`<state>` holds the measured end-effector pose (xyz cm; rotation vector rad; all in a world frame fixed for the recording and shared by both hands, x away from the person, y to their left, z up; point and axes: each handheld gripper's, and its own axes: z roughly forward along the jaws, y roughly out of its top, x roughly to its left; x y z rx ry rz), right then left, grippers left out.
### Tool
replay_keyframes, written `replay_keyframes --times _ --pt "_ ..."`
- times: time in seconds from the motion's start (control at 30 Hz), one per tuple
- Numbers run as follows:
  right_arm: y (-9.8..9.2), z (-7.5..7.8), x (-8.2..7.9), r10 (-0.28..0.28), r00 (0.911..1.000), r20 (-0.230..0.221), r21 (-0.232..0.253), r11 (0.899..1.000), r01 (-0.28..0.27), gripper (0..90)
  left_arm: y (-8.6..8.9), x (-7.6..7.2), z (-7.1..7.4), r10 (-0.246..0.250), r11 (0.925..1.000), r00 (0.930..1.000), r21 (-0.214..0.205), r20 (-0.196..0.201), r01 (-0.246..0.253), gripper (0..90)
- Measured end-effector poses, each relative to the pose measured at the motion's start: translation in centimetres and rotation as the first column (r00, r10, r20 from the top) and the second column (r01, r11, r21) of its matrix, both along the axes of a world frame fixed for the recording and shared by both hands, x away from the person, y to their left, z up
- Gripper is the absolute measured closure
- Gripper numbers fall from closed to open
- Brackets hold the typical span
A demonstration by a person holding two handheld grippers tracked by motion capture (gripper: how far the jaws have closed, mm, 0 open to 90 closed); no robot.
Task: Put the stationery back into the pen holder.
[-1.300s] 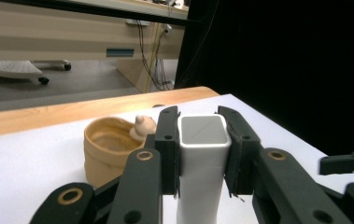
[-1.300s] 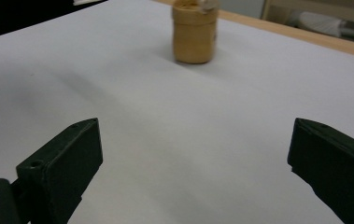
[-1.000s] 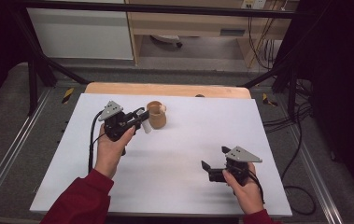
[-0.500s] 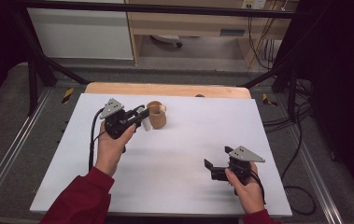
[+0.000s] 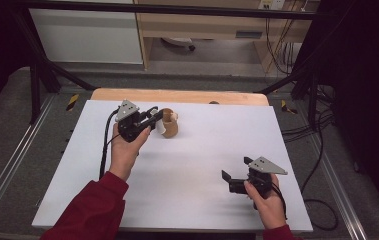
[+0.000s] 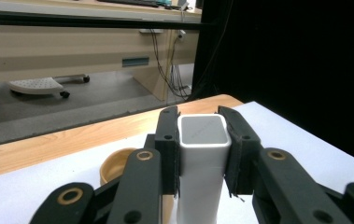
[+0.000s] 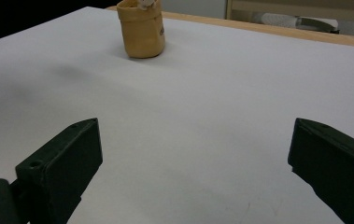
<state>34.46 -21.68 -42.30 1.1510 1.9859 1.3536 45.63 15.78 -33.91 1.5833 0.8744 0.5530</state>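
1. A tan, round wooden cup [image 5: 169,124] stands upright on the white counter [image 5: 187,170], just past the tips of the left tongs [image 5: 156,116]. In the left gripper view its open rim [image 6: 114,165] lies low and to the left of the jaws, partly hidden behind them; what sits on its floor cannot be told from there.
2. In the right gripper view the same cup [image 7: 142,28] stands far ahead and to the left of the right tongs [image 7: 193,158], with a small pale piece showing at its rim.
3. The left tongs are clamped on a white, square-sectioned plastic tube [image 6: 202,158], one black pad flat against each side wall. The tube stands upright between the jaws, its rounded-corner top open and its grey inside visible; it is smooth and unmarked. Whether its lower end reaches into the cup cannot be told.
4. The right tongs [image 5: 237,176] rest low over the near right part of the counter, jaws spread wide with nothing but bare white surface between them, well apart from the cup and from the left tongs.
5. Beyond the left tongs the white surface ends at a strip of light wood [image 5: 177,95], the counter's far edge, near the cup. Between the two tongs lies a broad bare stretch of white counter. The right edge of the counter runs near the outer side of the right tongs.
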Motion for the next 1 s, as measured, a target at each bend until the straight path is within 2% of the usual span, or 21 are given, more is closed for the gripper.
replay_keyframes --times 0.17,0.43,0.6,0.83,1.0 --pt "-0.4 0.2 -0.2 -0.008 0.9999 0.011 0.006 1.0 0.008 3.5 0.1 0.7 -0.4 0.02 0.9998 0.9998 -0.001 0.001 -0.02 70.1" --pt "-0.4 0.0 -0.2 -0.003 1.0 0.005 0.004 1.0 0.003 3.5 -0.1 1.7 -0.9 0.043 0.9987 0.9989 0.026 0.016 -0.043 70.0" --pt "-0.2 0.0 -0.3 0.004 1.0 0.003 0.002 1.0 -0.004 3.4 -0.8 2.9 -1.2 0.044 0.9975 0.9986 0.054 0.028 -0.046 70.0" --pt "-0.6 0.0 -0.2 0.001 1.0 0.004 0.012 1.0 -0.001 3.4 -2.0 5.0 -1.2 0.058 0.9941 0.9961 0.088 0.067 -0.063 70.0" --pt "-0.8 -0.1 -0.2 0.0 1.0 0.003 0.016 1.0 0.0 3.4 -2.5 6.3 -1.8 0.068 0.9918 0.996 0.104 0.059 -0.074 70.0"
